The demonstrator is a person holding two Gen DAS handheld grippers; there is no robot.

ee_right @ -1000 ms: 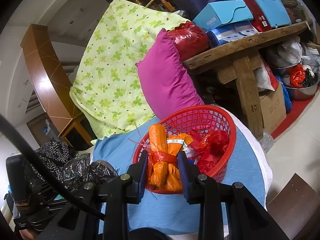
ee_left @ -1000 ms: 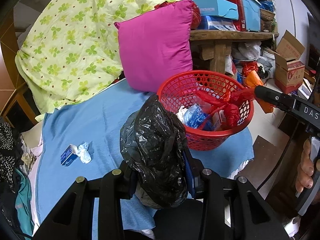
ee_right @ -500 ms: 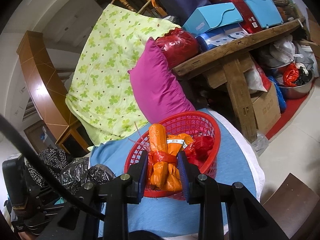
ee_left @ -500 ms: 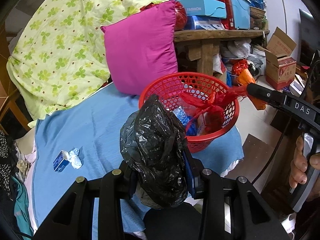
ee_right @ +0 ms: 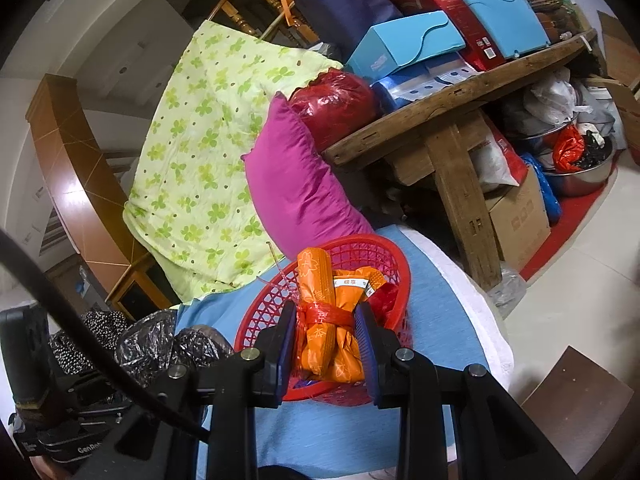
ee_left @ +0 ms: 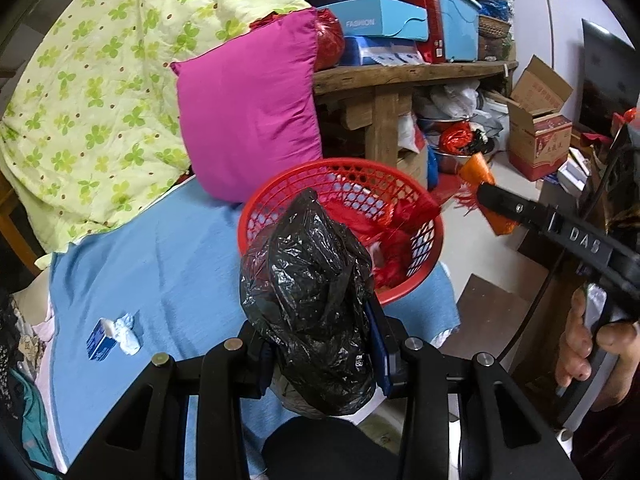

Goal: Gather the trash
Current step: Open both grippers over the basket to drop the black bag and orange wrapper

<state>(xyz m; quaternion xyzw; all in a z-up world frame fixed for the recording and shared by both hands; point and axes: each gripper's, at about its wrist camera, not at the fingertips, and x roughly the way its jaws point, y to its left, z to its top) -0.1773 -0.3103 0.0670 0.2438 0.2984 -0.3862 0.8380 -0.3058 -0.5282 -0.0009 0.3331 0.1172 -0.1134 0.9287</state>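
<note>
My left gripper (ee_left: 320,320) is shut on a crumpled black plastic bag (ee_left: 312,304), held above the blue cloth (ee_left: 168,264) just short of the red mesh basket (ee_left: 340,184). The basket holds red plastic and other trash. My right gripper (ee_right: 328,324) is shut on an orange wrapper bundle tied with red plastic (ee_right: 328,316), held over the near rim of the red basket (ee_right: 384,256). In the left wrist view the right gripper (ee_left: 480,196) stands right of the basket with the orange bundle (ee_left: 476,172). A small blue carton with white tissue (ee_left: 110,334) lies on the cloth at left.
A magenta pillow (ee_left: 248,120) and a green-flowered quilt (ee_left: 92,92) lie behind the basket. A wooden bench (ee_left: 400,76) piled with boxes stands behind. Cardboard boxes (ee_left: 540,132) and a metal bowl (ee_right: 584,168) sit on the floor at right. The cloth's edge drops off beside the basket.
Both grippers have pulled back from the basket, which looks smaller and farther. The right gripper with the orange bundle has shifted right, off the basket's rim. Both grips are unchanged.
</note>
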